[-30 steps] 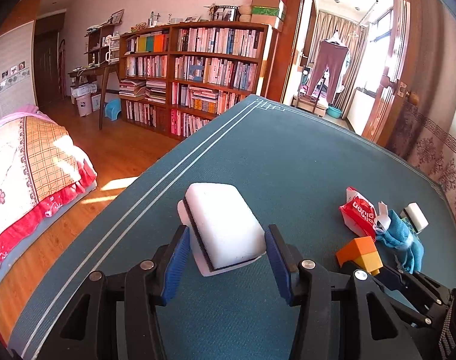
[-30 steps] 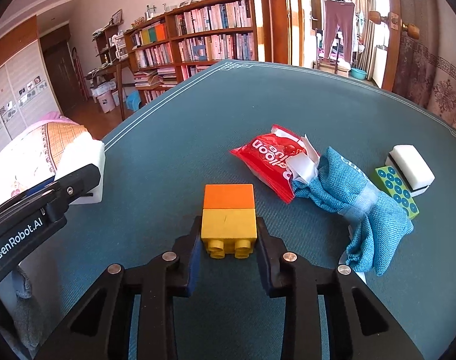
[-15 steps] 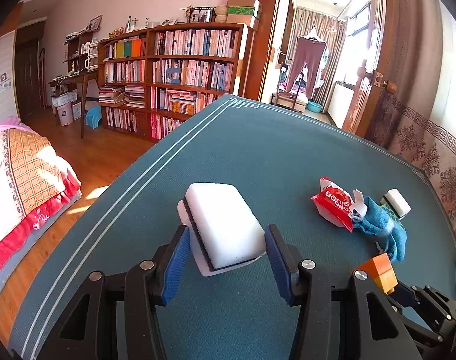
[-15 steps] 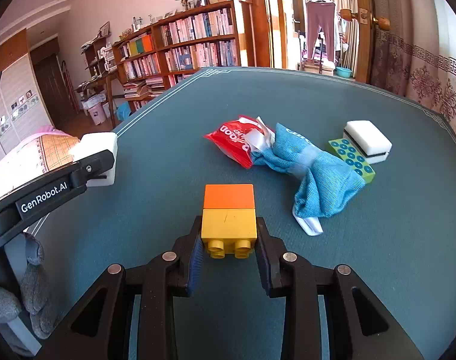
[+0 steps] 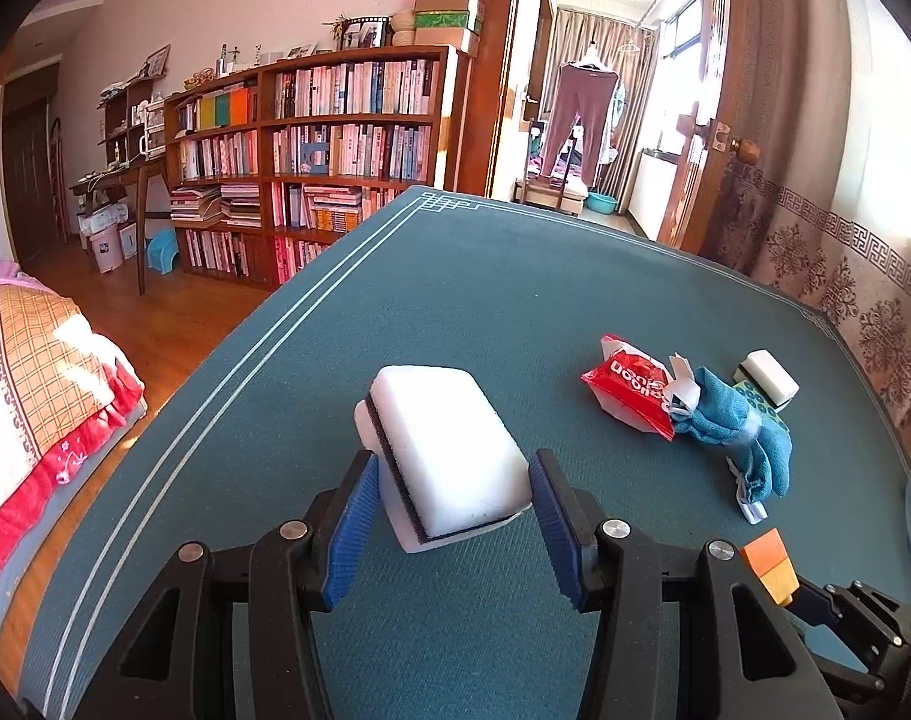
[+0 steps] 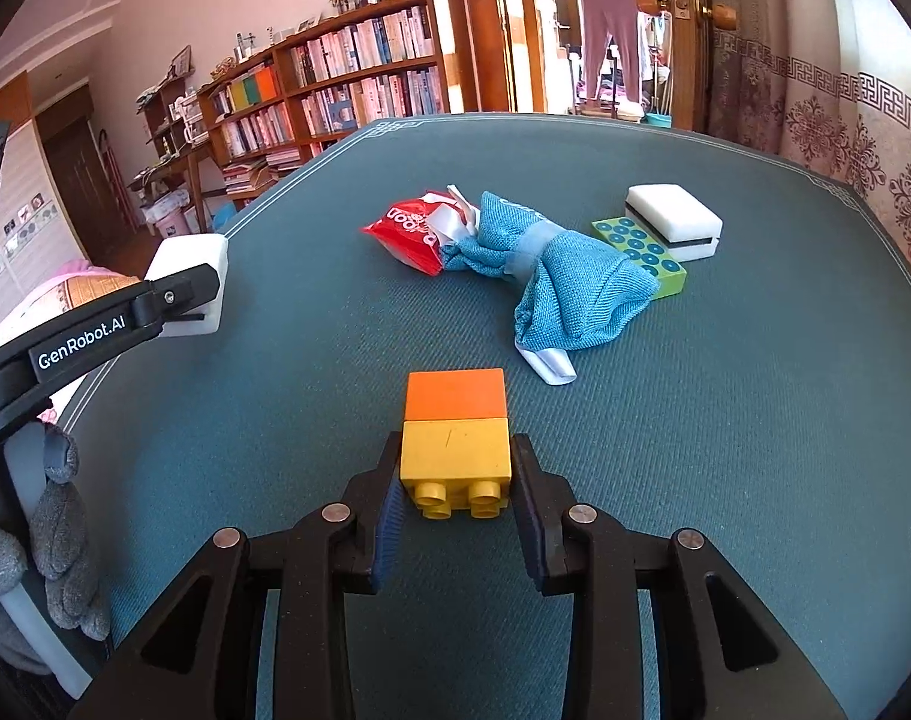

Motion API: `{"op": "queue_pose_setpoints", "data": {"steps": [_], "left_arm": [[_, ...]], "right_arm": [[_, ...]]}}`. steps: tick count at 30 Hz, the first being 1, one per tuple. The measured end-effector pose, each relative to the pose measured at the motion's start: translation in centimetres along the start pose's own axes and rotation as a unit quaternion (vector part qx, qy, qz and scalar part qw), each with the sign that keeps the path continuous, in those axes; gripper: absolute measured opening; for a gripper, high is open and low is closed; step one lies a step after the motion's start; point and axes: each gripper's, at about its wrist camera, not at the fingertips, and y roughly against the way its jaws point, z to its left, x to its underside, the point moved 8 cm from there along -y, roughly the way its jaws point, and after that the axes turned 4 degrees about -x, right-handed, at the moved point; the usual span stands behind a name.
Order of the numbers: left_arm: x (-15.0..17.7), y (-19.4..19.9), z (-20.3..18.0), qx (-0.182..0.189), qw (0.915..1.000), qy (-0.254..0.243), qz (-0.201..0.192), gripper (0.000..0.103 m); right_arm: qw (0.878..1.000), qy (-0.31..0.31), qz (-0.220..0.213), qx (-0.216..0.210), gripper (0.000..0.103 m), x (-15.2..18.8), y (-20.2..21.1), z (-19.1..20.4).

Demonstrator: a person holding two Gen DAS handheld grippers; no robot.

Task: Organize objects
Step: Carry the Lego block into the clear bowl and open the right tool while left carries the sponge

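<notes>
Right gripper point(image 6: 455, 480) has just been opening – the yellow-and-orange toy brick point(image 6: 455, 432) sits between the jaws at lower center of the frame, pads looking barely off its sides, long axis running straight away from the tool. Left gripper point(image 5: 449, 516) sits narrow w/ the white sponge point(image 5: 443, 450) between its pads, center frame. Rest of the pile – red packet point(image 6: 404, 231), blue cloth point(image 6: 563, 276) – lies further up the green table point(image 6: 755, 420), closer to the right hand imo.
</notes>
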Motion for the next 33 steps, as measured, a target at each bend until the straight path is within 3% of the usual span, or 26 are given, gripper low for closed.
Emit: {"op": "queue_pose_setpoints", "data": {"steps": [3, 8, 10, 12, 13, 33], "left_arm": [[0.1, -0.1, -0.1, 0.002, 1.0000, -0.002, 0.001, 0.054], [0.2, -0.2, -0.5, 0.002, 1.0000, -0.007, 0.002, 0.054], [0.2, -0.2, -0.6, 0.003, 0.9999, -0.009, 0.003, 0.054], [0.3, -0.2, -0.8, 0.004, 0.9999, -0.012, 0.004, 0.054], [0.4, -0.2, -0.9, 0.005, 0.9999, -0.013, 0.003, 0.054], [0.9, 0.4, -2.7, 0.017, 0.9987, -0.047, -0.013, 0.054]], "right_arm": [[1.000, 0.007, 0.000, -0.001, 0.057, -0.1, -0.2, 0.4], [1.000, 0.009, 0.003, 0.008, 0.058, -0.5, -0.9, 0.4], [1.000, 0.003, 0.001, 0.009, 0.054, -0.7, -0.9, 0.1], [1.000, -0.003, -0.001, 0.011, 0.037, -0.8, -0.8, -0.2], [1.000, -0.005, -0.002, 0.010, 0.034, -0.8, -0.7, -0.3], [0.997, -0.042, -0.037, 0.046, 0.033, 1.6, 4.7, -4.6]]}}
